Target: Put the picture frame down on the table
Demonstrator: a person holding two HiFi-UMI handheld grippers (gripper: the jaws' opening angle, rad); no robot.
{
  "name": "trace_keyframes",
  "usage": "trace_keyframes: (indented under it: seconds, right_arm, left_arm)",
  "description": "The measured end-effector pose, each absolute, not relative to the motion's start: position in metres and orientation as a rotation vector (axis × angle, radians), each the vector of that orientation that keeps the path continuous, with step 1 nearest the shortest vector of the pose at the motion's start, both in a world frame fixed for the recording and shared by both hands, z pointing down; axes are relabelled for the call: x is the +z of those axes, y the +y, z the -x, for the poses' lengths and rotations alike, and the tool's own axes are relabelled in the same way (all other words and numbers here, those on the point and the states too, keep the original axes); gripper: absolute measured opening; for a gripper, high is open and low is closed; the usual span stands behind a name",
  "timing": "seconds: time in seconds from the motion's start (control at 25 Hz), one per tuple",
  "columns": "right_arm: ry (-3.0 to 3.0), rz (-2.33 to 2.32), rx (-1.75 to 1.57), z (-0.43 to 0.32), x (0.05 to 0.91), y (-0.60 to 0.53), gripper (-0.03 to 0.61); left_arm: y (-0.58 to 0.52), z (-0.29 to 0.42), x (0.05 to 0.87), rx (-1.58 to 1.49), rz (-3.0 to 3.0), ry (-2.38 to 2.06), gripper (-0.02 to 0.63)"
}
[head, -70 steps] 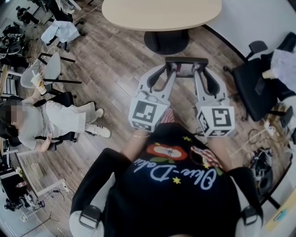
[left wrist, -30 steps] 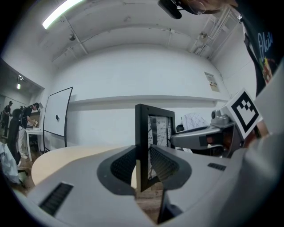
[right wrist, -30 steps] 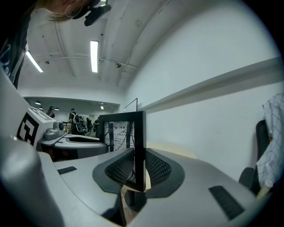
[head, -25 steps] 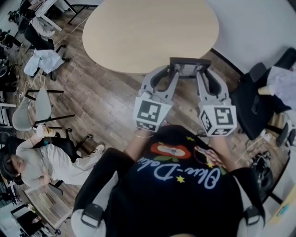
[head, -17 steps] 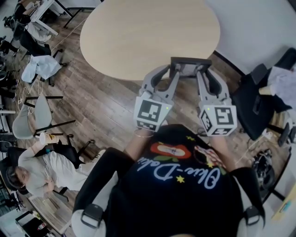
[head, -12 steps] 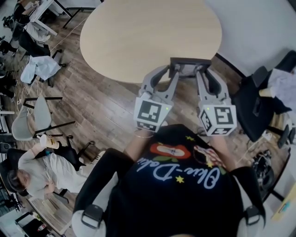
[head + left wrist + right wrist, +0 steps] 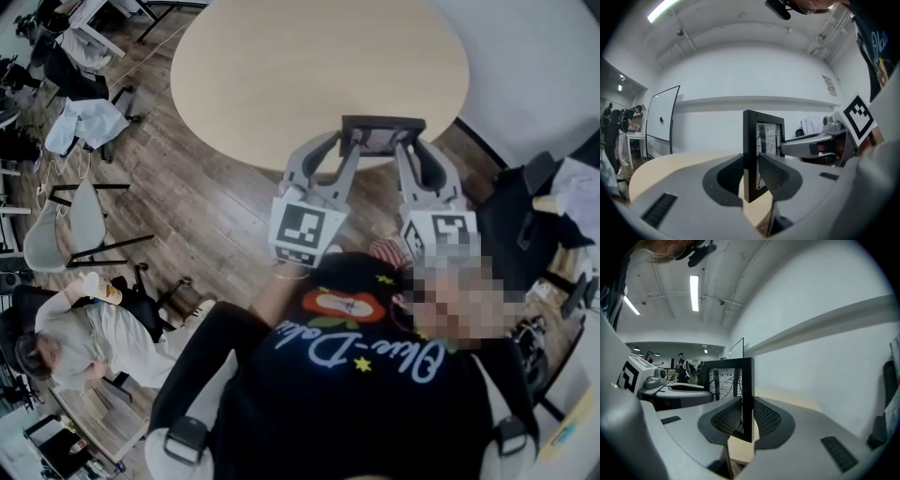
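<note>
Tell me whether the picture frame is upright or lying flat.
Upright. The picture frame has vertical sides, one clamped in the left gripper, the other in the right gripper.

My left gripper [image 7: 751, 176] and my right gripper [image 7: 747, 420] are of matt grey plastic, and my pads [image 7: 771, 172] are dark and finely ribbed. The picture frame [image 7: 749, 136] is smooth matt black. The table [image 7: 309, 66] has a pale, smooth, matt top. The floor [image 7: 216, 202] looks like wood planks.

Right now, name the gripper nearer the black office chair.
Right. The right gripper grips the picture frame on the side toward the black office chair; the left gripper grips its far side.
</note>
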State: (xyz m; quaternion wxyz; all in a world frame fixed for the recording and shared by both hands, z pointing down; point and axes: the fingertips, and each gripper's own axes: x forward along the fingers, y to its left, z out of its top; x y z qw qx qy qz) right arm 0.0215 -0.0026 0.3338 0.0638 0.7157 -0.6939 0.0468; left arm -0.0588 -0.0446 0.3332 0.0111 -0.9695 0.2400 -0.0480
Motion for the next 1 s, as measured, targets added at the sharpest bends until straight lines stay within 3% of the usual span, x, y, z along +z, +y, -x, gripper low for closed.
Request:
trace_keyframes:
  seconds: [1.0]
  right_arm:
    - [-2.309, -1.918, 0.174, -0.143, 0.347, -0.12, 0.077]
  left_arm:
    - [-0.144, -0.056, 0.347, -0.231, 2.941, 1.065, 0.096]
